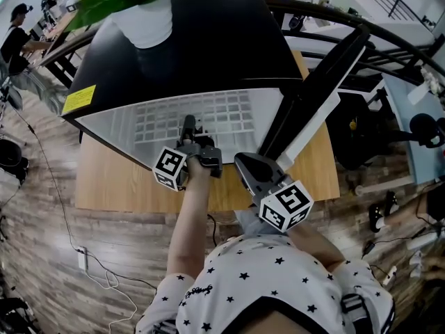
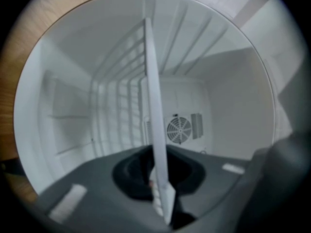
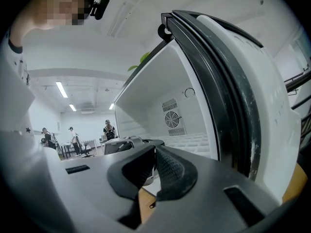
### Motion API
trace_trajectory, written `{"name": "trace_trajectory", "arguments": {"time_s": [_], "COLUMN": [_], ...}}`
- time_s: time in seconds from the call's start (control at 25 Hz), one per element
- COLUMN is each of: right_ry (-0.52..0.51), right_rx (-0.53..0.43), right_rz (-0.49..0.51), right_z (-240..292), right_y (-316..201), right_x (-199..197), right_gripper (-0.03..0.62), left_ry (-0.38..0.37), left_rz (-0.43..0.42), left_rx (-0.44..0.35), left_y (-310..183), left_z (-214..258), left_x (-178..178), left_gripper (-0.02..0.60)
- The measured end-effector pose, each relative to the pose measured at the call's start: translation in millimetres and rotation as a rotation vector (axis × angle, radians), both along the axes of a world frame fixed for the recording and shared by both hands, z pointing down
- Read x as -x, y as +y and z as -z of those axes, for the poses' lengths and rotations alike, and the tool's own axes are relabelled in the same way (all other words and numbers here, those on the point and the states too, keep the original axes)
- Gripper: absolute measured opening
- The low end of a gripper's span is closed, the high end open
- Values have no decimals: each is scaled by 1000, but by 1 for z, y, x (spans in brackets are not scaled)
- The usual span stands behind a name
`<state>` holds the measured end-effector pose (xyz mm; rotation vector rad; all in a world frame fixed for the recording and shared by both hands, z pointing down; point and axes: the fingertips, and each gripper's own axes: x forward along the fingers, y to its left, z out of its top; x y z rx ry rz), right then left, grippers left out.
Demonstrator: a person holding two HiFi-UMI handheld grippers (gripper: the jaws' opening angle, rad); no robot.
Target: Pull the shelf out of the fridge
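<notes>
Left gripper (image 2: 160,181): jaws clamped on the front edge of the white wire shelf (image 2: 151,96). The shelf sits inside the black fridge (image 1: 201,40), on its rails.

Right gripper (image 3: 154,166): jaws together and empty, held just beside the open door (image 3: 233,81).

The fridge stands on a wooden table (image 1: 111,179).

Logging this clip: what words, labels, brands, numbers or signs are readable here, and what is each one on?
No text is readable in any view.
Yellow rectangular sticker on the black-topped small fridge: dark print, too small to read.
Two black-and-white marker cubes: square patterns only, no letters or numbers.
</notes>
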<state>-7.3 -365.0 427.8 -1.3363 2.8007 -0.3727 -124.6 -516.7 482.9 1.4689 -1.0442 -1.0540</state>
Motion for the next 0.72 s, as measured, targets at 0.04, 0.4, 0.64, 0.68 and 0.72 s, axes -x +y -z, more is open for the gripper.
{"name": "trace_trajectory", "arguments": {"time_s": [0.04, 0.4, 0.64, 0.68, 0.72], "right_ry": [0, -1, -4, -6, -8], "right_rx": [-1, -5, -6, -7, -8], "right_rz": [1, -9, -15, -17, -19], "right_z": [1, 3, 5, 6, 6], "right_y": [1, 12, 22, 23, 25], "right_x": [0, -1, 1, 1, 1], "right_gripper": [23, 23, 23, 23, 23], "left_ry": [-1, 13, 15, 16, 18], "left_rz": [-1, -7, -16, -16, -15], "left_rx": [3, 18, 16, 18, 20], "left_y": [0, 1, 8, 9, 10], "left_z": [0, -1, -1, -1, -1], "left_x": [0, 0, 0, 1, 1], "left_gripper": [37, 34, 34, 33, 32]}}
